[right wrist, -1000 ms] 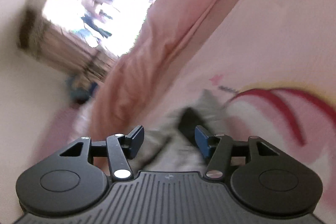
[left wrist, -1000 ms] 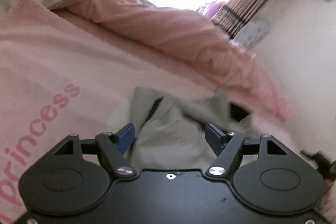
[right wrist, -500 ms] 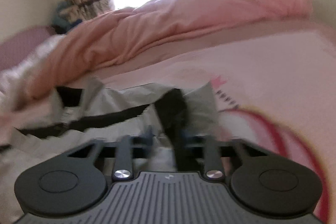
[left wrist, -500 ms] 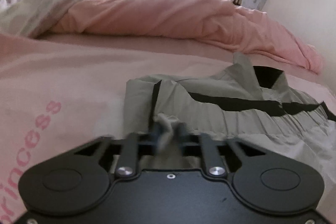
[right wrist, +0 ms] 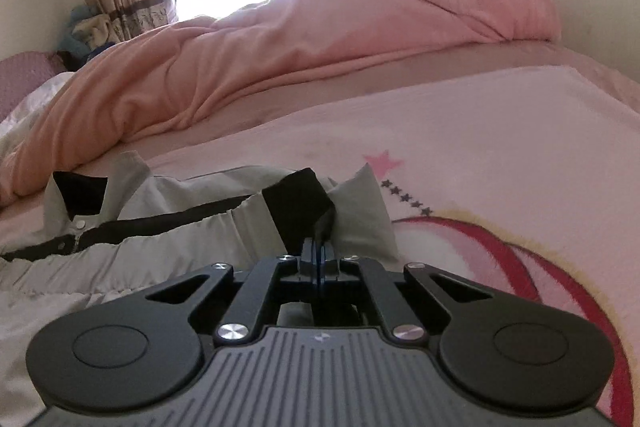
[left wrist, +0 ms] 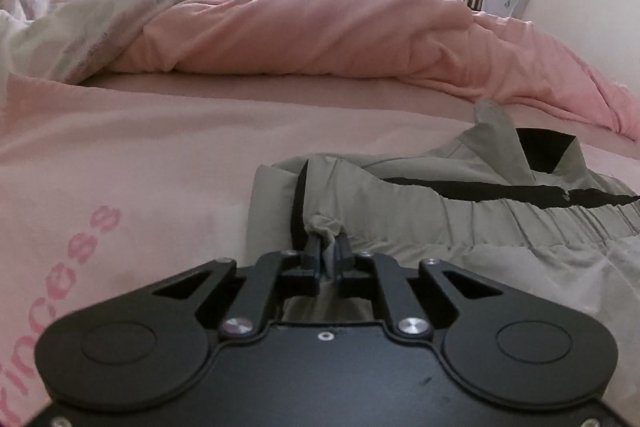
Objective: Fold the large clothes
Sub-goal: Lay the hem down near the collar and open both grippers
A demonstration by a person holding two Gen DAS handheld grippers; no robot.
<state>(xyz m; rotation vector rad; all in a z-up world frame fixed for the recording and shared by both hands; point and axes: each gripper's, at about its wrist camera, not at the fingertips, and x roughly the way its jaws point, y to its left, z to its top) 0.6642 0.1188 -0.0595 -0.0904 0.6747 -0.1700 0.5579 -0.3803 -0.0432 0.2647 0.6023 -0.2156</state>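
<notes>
On pink bed, L claw (left wrist: 329, 247) & R claw (right wrist: 317, 250) each clamp grey garment's (left wrist: 420, 215) edge.

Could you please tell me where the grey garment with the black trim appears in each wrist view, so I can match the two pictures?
Left wrist: the grey garment lies right of centre, a bunch of it pinched in the left gripper.
Right wrist: it lies left of centre, its black trim pinched in the right gripper.
Shared landmark: the heaped pink duvet behind it.
</notes>
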